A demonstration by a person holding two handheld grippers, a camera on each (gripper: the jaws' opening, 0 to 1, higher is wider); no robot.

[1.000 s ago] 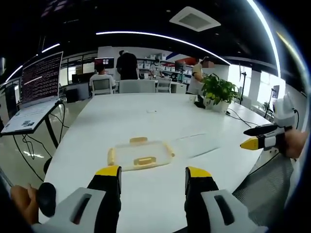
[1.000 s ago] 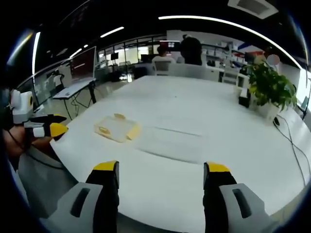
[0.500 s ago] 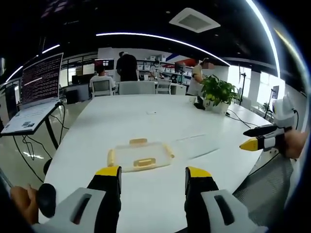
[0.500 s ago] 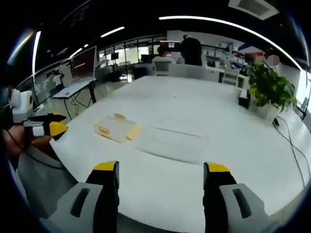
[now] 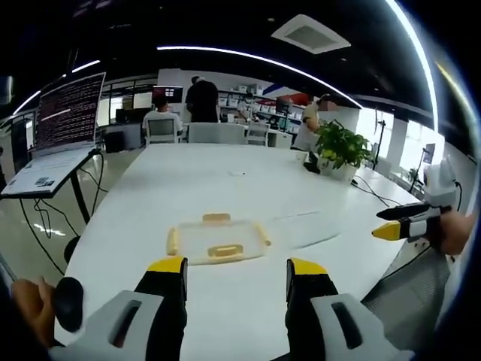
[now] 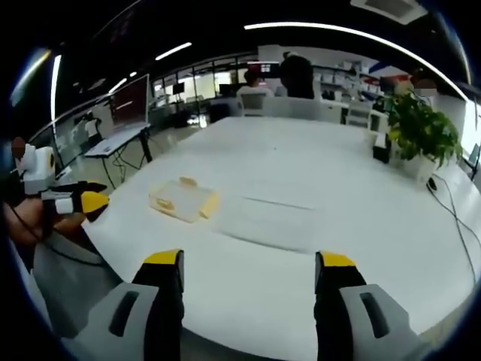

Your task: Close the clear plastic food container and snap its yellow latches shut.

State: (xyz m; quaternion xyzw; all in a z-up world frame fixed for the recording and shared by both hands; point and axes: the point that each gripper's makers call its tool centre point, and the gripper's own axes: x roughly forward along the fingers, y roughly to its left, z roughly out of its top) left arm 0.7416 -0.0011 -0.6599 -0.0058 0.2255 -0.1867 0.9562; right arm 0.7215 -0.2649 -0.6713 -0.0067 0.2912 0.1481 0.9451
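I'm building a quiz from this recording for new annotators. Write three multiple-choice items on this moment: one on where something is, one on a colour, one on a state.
1. Where does the clear container lie?
A. On the white table, ahead of the left gripper
B. On the laptop stand
C. Between the right gripper's jaws

2. What colour are the container's latches?
A. Blue
B. Yellow
C. Black

3. How does the left gripper stand?
A. Shut on the container
B. Shut on a latch
C. Open, holding nothing

Answers:
1 A: in the left gripper view it rests on the white table just beyond the jaws; the laptop is off to the side.
2 B: yellow tabs show at its edges in both views.
3 C: its jaws stand apart with bare table between them; the right gripper is open too.
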